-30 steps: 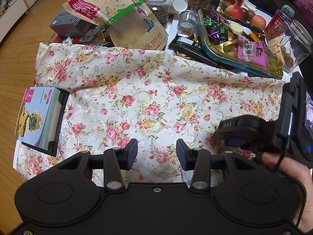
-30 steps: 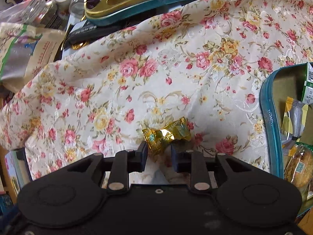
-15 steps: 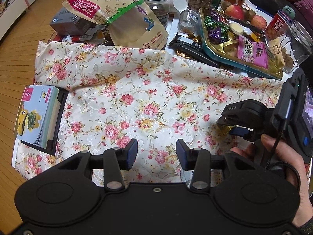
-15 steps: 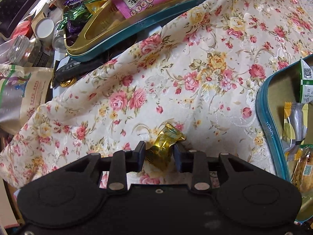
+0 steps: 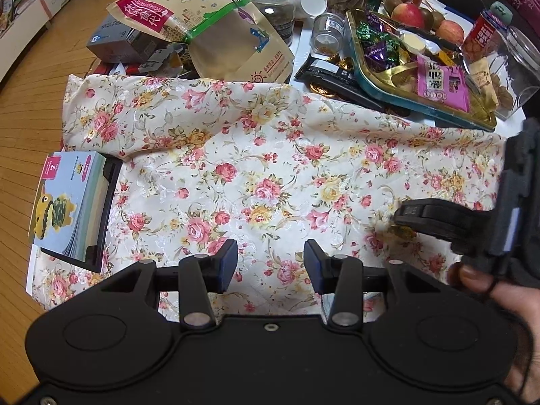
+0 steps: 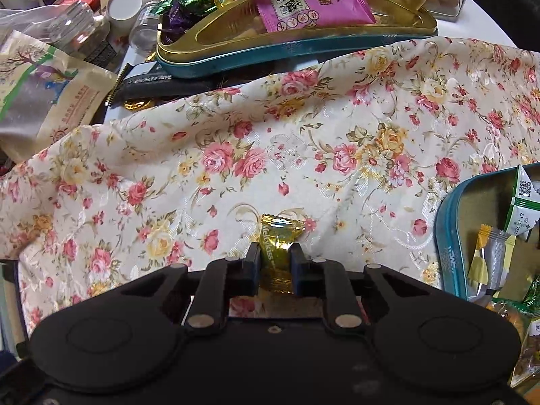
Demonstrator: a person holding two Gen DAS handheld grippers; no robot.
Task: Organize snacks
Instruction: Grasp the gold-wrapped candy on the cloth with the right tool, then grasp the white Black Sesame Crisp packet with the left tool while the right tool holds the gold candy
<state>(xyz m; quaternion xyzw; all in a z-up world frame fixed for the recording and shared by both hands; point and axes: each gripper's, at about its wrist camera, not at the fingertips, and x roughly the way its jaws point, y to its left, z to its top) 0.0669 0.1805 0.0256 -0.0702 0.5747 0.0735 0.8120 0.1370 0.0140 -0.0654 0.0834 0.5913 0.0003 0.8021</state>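
A gold-wrapped candy (image 6: 275, 253) is standing lengthwise, its crimped end fanning toward twelve o'clock over the floral cloth. A teal tin (image 6: 445, 236) at three o'clock is holding packets; a gold-lined teal tray (image 6: 236, 64) at twelve is carrying sweets.

teal tin (image 6: 442, 236) cut off at right, candy (image 5: 403, 233) mostly hidden

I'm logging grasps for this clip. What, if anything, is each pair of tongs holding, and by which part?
The right tongs have just closed on the gold candy, pinching the wrapper's middle, one twisted end sticking forward. The left tongs are open and hold nothing.
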